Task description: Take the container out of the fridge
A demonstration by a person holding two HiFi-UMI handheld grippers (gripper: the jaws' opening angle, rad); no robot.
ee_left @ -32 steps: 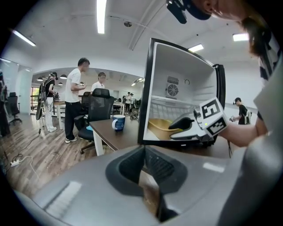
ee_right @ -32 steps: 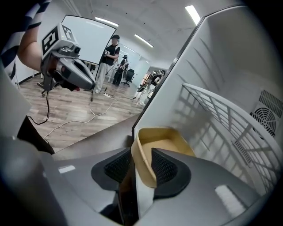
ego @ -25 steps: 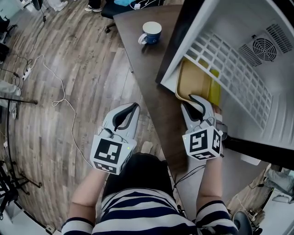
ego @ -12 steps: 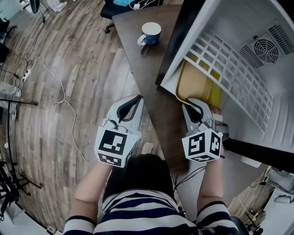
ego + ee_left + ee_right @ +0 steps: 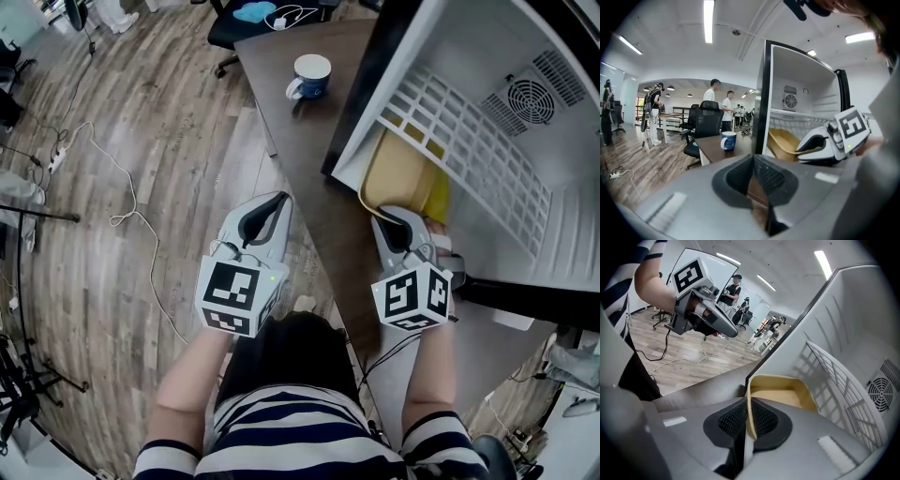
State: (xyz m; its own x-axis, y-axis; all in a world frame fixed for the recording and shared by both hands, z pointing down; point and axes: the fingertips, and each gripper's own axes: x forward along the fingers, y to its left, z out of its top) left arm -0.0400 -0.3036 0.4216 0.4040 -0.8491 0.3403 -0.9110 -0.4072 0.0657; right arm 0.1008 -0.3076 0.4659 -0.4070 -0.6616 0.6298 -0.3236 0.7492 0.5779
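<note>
Container [image 5: 403, 173], tan and shallow, sat in the open fridge [image 5: 487, 56] beneath the white wire shelf [image 5: 469, 141], with its near end at the fridge's front edge. You were at the grasping step. Your right claw [image 5: 397, 220] had reached that near end, and its jaws were closing with the container's thin rim between them. In the right gripper view the ribbed pads already lay against both faces of the rim. Your left claw [image 5: 267, 211] hung off to the side over the floor, near the counter [image 5: 291, 131], with its jaws together and nothing in them. The blue mug [image 5: 309, 73] stood well apart on the counter. The container had not yet left the fridge. I judge that the next move called for a firm clamp on the rim. After that you needed a straight pull toward yourself, keeping the tub level and low so it cleared the shelf above. Held by one edge, it could tilt or slip.
</note>
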